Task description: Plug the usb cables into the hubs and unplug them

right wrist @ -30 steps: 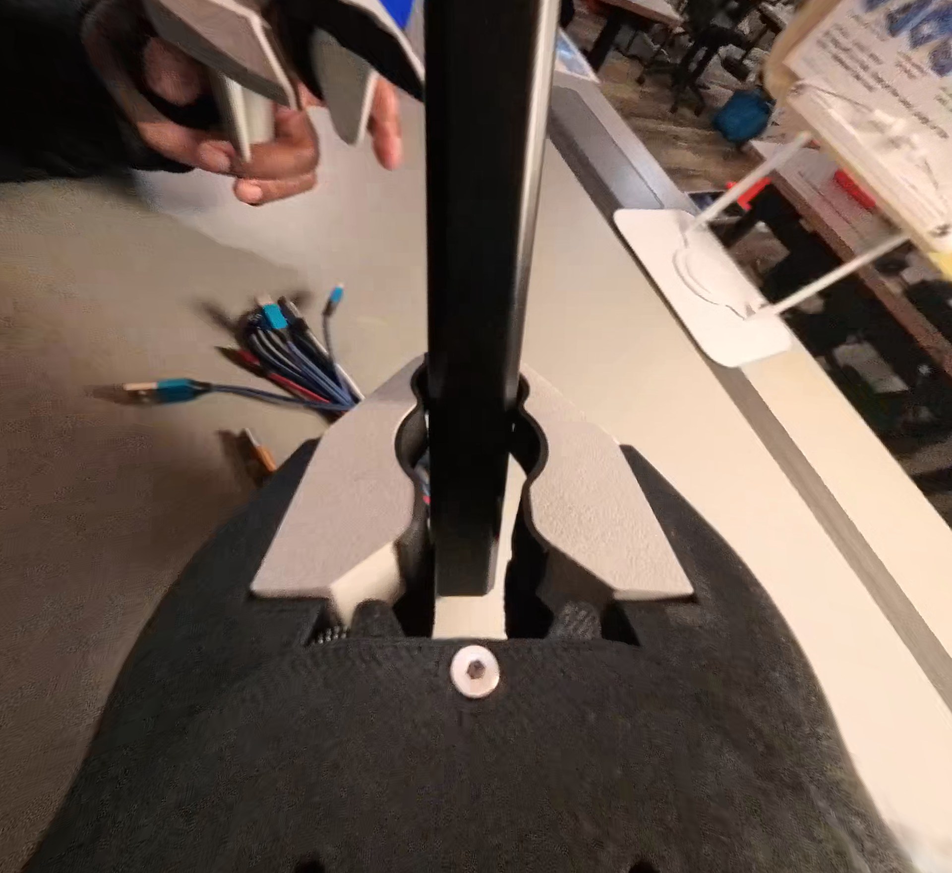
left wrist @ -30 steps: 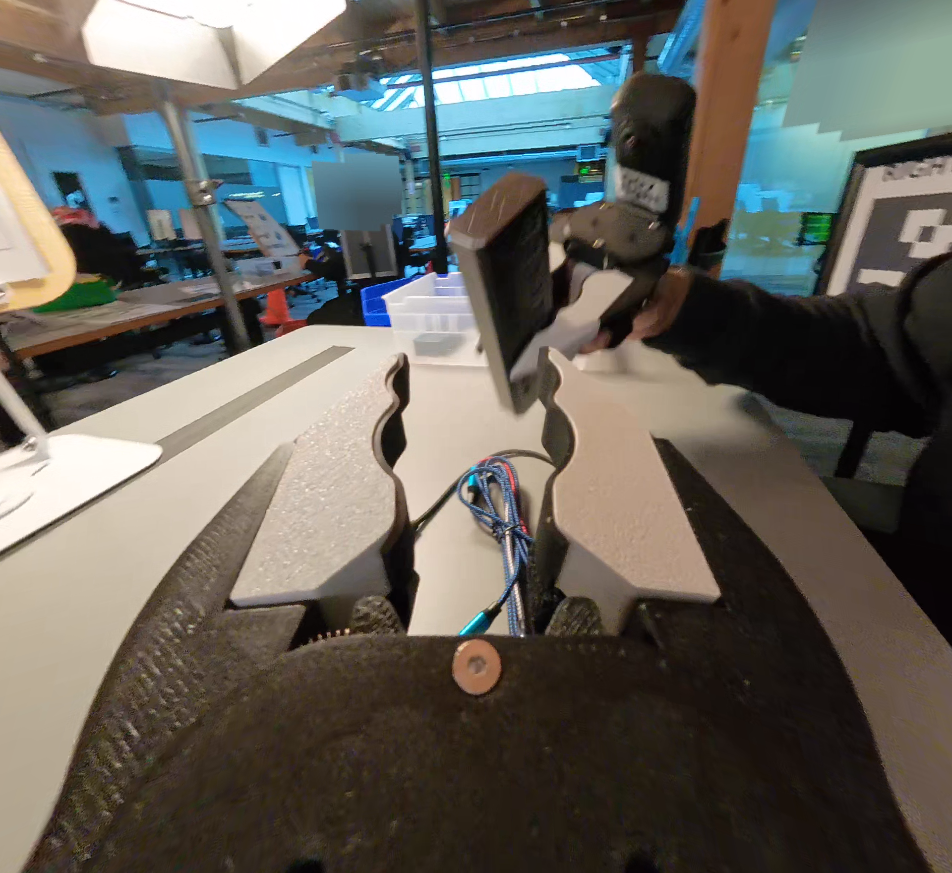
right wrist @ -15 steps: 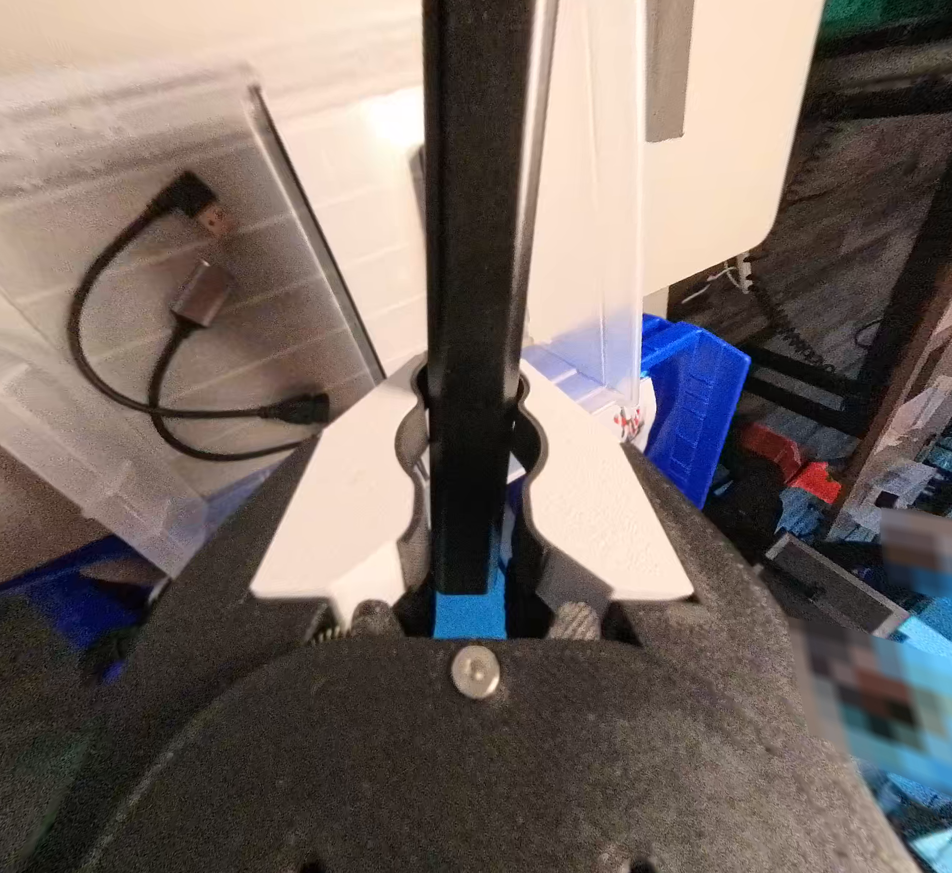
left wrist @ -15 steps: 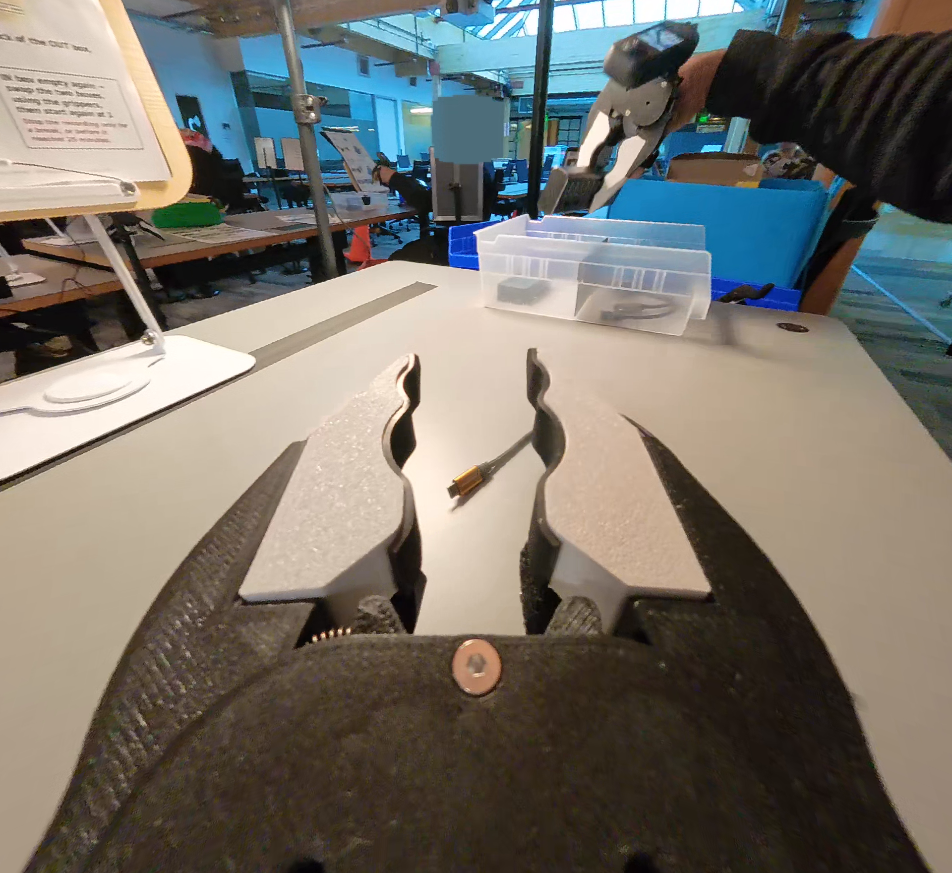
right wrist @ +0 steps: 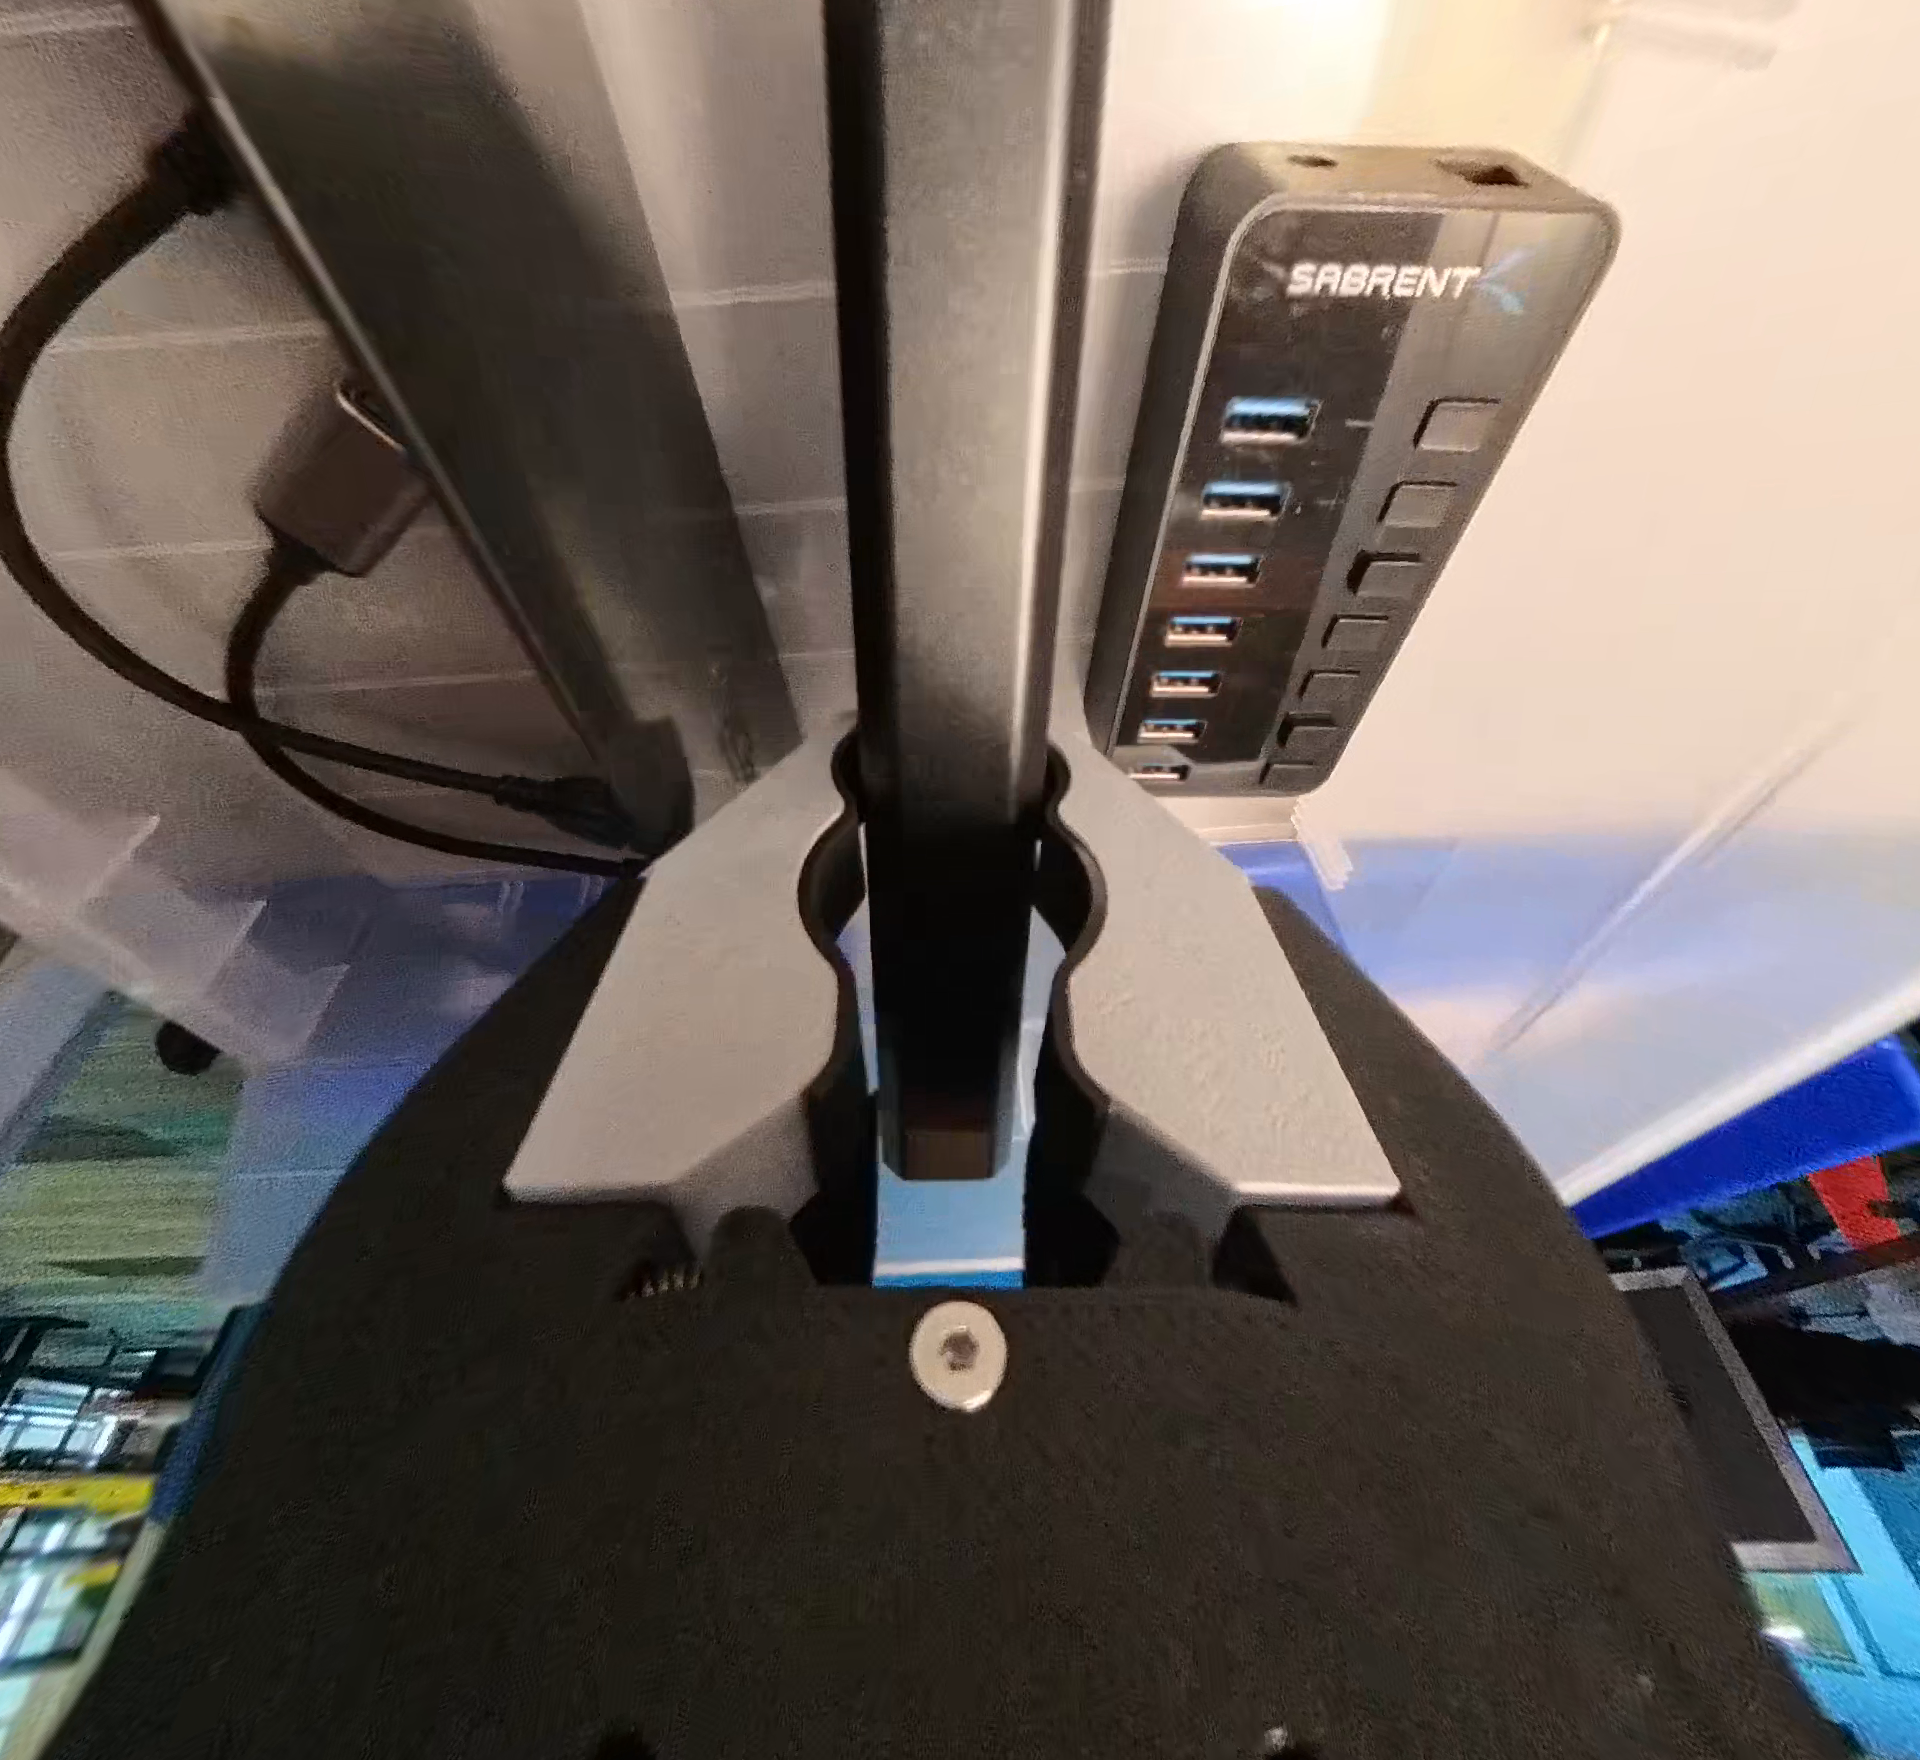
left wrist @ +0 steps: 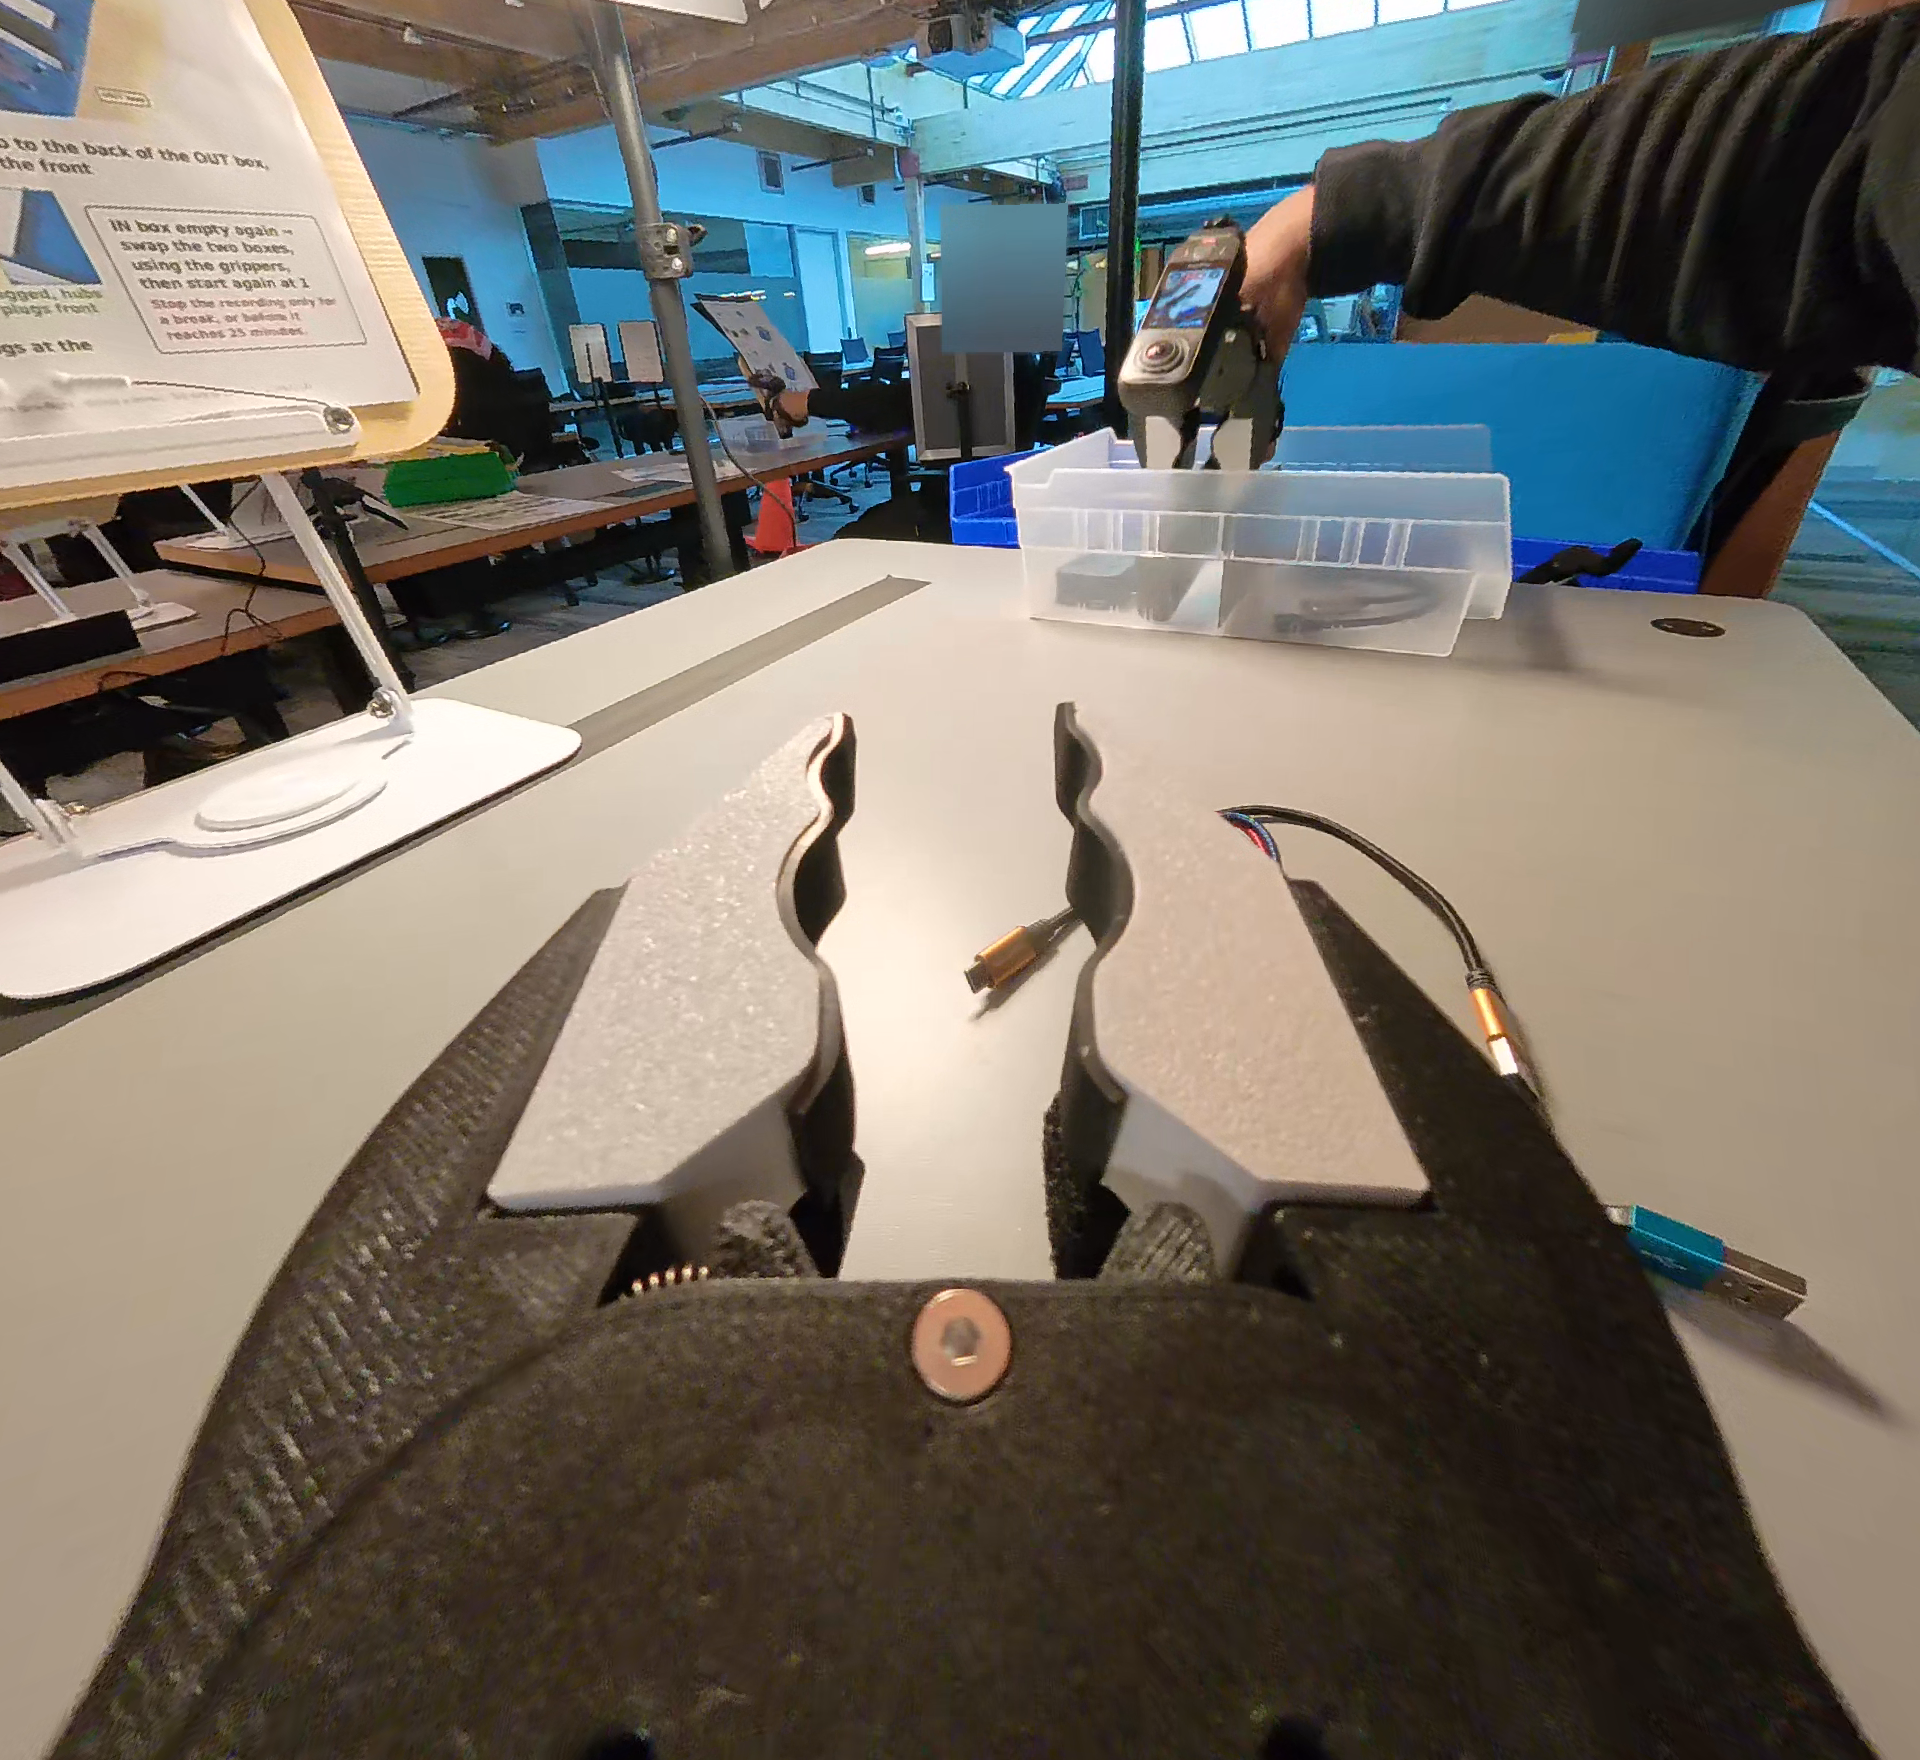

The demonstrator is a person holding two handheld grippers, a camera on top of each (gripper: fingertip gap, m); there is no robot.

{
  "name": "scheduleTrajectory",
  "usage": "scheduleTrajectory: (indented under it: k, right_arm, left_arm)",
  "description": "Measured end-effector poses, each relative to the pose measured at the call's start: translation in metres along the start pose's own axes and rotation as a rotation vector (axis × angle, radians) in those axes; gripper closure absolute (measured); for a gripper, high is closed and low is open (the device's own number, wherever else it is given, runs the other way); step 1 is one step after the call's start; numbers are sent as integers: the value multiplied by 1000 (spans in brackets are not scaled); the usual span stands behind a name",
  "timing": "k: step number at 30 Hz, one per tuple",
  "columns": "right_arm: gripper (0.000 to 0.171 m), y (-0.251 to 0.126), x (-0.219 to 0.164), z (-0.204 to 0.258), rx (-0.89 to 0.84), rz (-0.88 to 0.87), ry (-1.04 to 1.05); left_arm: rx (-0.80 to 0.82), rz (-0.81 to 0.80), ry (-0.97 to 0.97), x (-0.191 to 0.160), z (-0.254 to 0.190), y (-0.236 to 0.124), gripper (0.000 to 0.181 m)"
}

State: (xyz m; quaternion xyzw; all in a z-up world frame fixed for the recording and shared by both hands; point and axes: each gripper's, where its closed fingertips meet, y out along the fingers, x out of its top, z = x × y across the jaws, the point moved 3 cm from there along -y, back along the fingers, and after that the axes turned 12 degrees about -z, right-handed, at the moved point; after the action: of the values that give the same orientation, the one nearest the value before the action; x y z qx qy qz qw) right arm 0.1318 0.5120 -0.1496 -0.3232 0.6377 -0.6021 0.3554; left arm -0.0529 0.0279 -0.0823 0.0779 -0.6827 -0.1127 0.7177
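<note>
Left gripper (left wrist: 954, 879) gap: clear table (left wrist: 1558, 775), except a gold plug (left wrist: 1003, 960) lay between the fingers.
Right flank: black cable (left wrist: 1392, 879) and blue USB plug (left wrist: 1704, 1265) close by.
Bin (right wrist: 1662, 100): held hub (right wrist: 961, 463) over middle, second hub (right wrist: 1340, 484) right, black cables (right wrist: 208, 671) left, probably behind divider.

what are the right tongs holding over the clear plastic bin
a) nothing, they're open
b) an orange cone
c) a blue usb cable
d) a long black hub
d: in the right wrist view the right tongs are shut on a long black slab-shaped hub, above the clear plastic bin where another black hub with blue ports lies.
</note>
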Motion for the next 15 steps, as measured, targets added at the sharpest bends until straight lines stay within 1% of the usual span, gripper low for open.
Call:
scheduleTrajectory:
  k: [5,7,11,13,15]
  right_arm:
    - [141,8,-5,-5,-24,77,15]
    - [132,2,-10,-9,-57,100,26]
    - [115,-24,-16,-17,-170,93,66]
    - [115,-44,-11,-21,-268,50,72]
    - [115,-66,3,-18,-350,-29,77]
  left_arm:
    - [1,-3,-7,0,1,0,141]
    - [3,0,-9,0,1,0,141]
    - [26,4,-24,0,5,-1,141]
    - [54,4,-39,1,9,-2,140]
    - [77,-9,-56,4,12,-4,140]
